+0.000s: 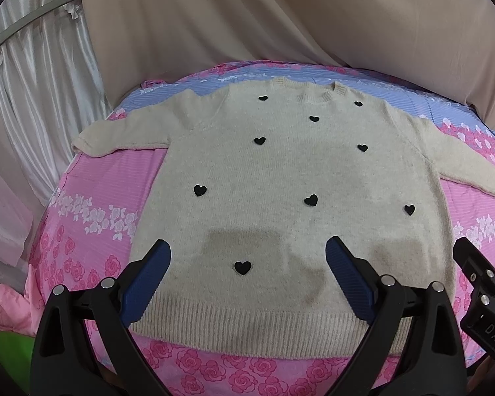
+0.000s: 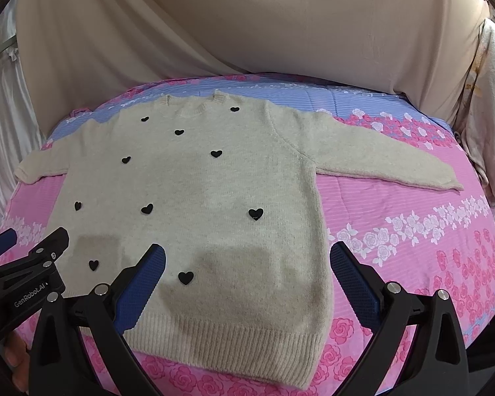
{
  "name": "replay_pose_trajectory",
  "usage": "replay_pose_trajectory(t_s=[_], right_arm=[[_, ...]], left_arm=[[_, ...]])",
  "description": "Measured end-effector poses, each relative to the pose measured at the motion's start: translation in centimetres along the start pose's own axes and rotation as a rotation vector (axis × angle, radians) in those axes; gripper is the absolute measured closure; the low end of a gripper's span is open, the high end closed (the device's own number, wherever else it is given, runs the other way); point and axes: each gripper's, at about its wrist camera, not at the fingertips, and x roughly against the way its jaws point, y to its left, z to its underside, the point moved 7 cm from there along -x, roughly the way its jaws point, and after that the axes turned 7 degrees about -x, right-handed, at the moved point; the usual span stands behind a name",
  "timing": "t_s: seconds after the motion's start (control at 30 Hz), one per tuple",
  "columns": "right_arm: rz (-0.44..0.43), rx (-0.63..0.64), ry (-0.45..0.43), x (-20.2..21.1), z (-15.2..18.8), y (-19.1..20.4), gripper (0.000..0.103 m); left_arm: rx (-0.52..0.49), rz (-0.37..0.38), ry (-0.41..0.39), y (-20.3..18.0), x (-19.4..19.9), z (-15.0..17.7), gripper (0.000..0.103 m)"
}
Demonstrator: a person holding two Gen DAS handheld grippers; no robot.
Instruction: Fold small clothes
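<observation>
A cream knitted sweater [image 1: 280, 171] with black hearts lies flat, front up, on the pink flowered bedspread [image 1: 92, 198], sleeves spread to both sides and ribbed hem nearest me. It also shows in the right wrist view [image 2: 194, 184]. My left gripper [image 1: 247, 254] is open and empty, hovering above the sweater's lower left part. My right gripper [image 2: 247, 257] is open and empty above the lower right part, its right finger past the sweater's side edge. The right gripper's body shows at the right edge of the left wrist view [image 1: 485, 283].
A beige draped cloth [image 1: 280, 16] hangs behind the bed. White curtains [image 1: 33, 82] hang at the left. A flowered fabric [image 2: 488, 99] hangs at the far right. Pink cloth and a green patch [image 1: 3, 330] lie off the bed's left front.
</observation>
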Motion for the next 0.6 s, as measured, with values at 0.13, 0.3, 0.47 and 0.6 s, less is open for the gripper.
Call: replay_pose_trajectory(t_s=[0.13,0.3,0.47,0.6], right_arm=[[-0.001,0.001,0.001,-0.12,-0.04,-0.04,0.005],[-0.001,0.002,0.002,-0.15,-0.07,0.0,0.005],[0.0,0.001,0.001,-0.15,-0.03,0.0,0.005],[0.0,0.002,0.0,-0.15,-0.03,-0.02,0.005]], left_arm=[[0.0,0.001,0.002,0.0,-0.08,-0.03,0.01],[-0.001,-0.001,0.001,-0.03,-0.07,0.0,0.01],[-0.001,0.0,0.001,-0.02,-0.12,-0.06,0.01],[-0.003,0.001,0.0,-0.06,-0.37,-0.05,0.01]])
